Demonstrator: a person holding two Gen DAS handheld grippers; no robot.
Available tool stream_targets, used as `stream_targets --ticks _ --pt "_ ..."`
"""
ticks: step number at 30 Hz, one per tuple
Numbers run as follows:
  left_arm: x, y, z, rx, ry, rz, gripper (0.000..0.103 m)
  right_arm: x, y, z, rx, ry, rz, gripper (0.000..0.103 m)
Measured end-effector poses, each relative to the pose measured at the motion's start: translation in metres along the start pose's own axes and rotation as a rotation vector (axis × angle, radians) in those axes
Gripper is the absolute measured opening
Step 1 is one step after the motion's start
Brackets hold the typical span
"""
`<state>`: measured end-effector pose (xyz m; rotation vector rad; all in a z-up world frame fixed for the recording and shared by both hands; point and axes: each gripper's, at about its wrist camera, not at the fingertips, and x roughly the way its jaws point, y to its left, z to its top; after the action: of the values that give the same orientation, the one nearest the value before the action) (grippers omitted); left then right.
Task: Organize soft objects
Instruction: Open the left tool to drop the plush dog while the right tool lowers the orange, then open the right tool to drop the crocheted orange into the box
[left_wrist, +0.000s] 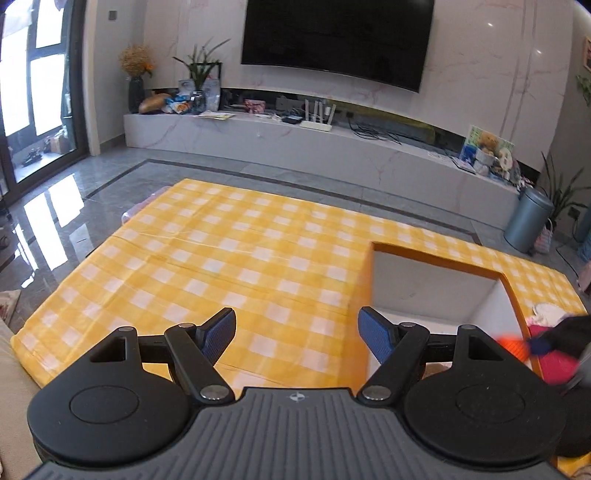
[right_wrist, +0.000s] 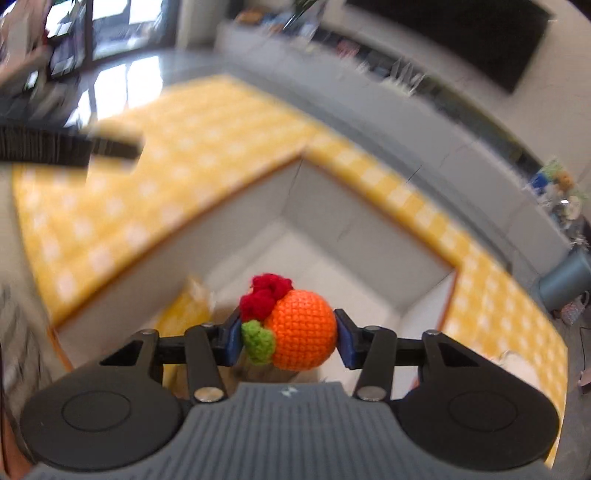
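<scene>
My right gripper (right_wrist: 288, 334) is shut on an orange crocheted ball (right_wrist: 301, 330) with a green leaf and a red tuft. It hangs over the open white-walled storage box (right_wrist: 255, 225) with the orange rim. In the left wrist view my left gripper (left_wrist: 297, 332) stands open and empty above the yellow checked cloth (left_wrist: 229, 254), just left of the box (left_wrist: 436, 288). At the right edge of that view the right gripper (left_wrist: 546, 341) shows as a blur with the orange ball (left_wrist: 511, 345). A pink and white soft object (left_wrist: 550, 314) lies beyond the box.
The cloth-covered table drops off to a glossy grey floor on the left. A white TV bench (left_wrist: 295, 140) with clutter runs along the far wall. A grey bin (left_wrist: 528, 219) stands at the right. The left gripper's dark body (right_wrist: 66, 149) crosses the right wrist view's left side.
</scene>
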<state>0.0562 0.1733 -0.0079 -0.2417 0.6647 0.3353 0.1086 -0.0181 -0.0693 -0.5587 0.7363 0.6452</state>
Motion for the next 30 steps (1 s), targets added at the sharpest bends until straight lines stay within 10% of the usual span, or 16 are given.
stream_targets --ticks 4,18,27,30 --pt "0.006 0.009 0.0 -0.042 -0.003 -0.011 0.089 0.01 0.005 0.025 0.008 -0.038 0.018 0.049" --pt "0.028 0.019 0.0 -0.118 0.066 0.01 0.089 0.142 0.038 0.032 -0.153 0.24 -0.009 0.049" --pt "0.031 0.014 -0.003 -0.131 0.105 -0.037 0.089 0.149 0.037 0.024 -0.11 0.267 0.205 0.052" --pt "0.028 0.01 -0.003 -0.111 0.097 -0.027 0.089 0.139 0.042 0.02 -0.18 0.208 0.16 0.078"
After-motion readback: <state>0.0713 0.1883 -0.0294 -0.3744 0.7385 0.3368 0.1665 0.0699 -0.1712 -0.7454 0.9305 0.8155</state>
